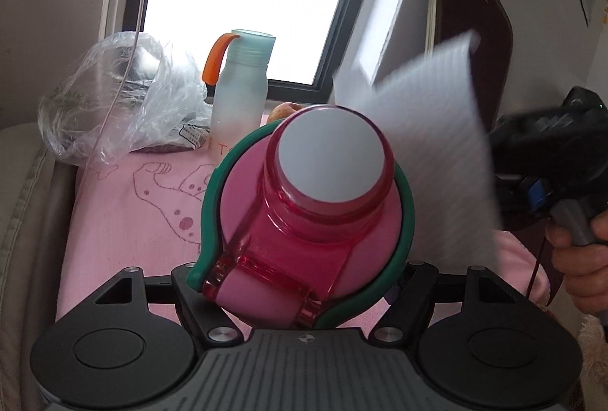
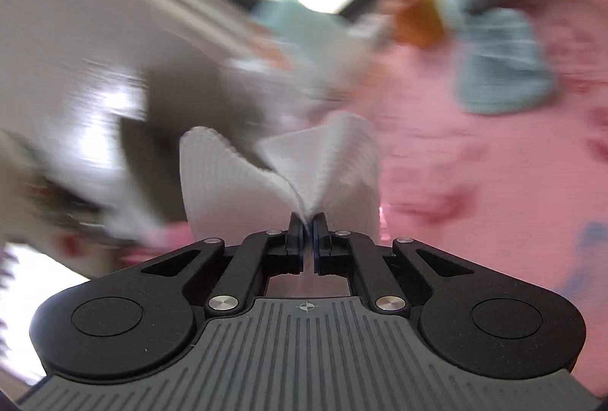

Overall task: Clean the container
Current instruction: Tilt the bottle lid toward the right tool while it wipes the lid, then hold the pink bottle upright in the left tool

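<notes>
Pink plastic bottle point(image 1: 304, 232) with its translucent red collar and flat grey round cap is your container, and you have it cradled in your left gripper point(image 1: 304, 259), whose curved green fingers point(image 1: 211, 205) wrap around both sides of the body and are clenched on it; the cap end points away from the camera and up toward the window, with the bottle held above the pink cartoon-printed cloth point(image 1: 144, 205) on the table. Your right gripper point(image 2: 307, 221) has its jaws pinched together on a fold of the white ribbed wiping cloth point(image 2: 281, 175), which fans out ahead of the fingers; from the left wrist view the same cloth hangs as a flat sheet just to the right of the cap, apparently not yet touching it, though the blur there makes contact hard to judge. The right wrist view is heavily smeared, so little beyond the cloth can be read from it. By my reading you are at the wiping step, with cloth and bottle each secured and the two about to meet. The next move calls for bringing the loose sheet against the cap and collar and drawing it across while your left side keeps the bottle steady. Mind the frosted pale-green bottle with the orange strap point(image 1: 243, 84) and the crumpled clear plastic bag point(image 1: 117, 95) standing behind on the table.
</notes>
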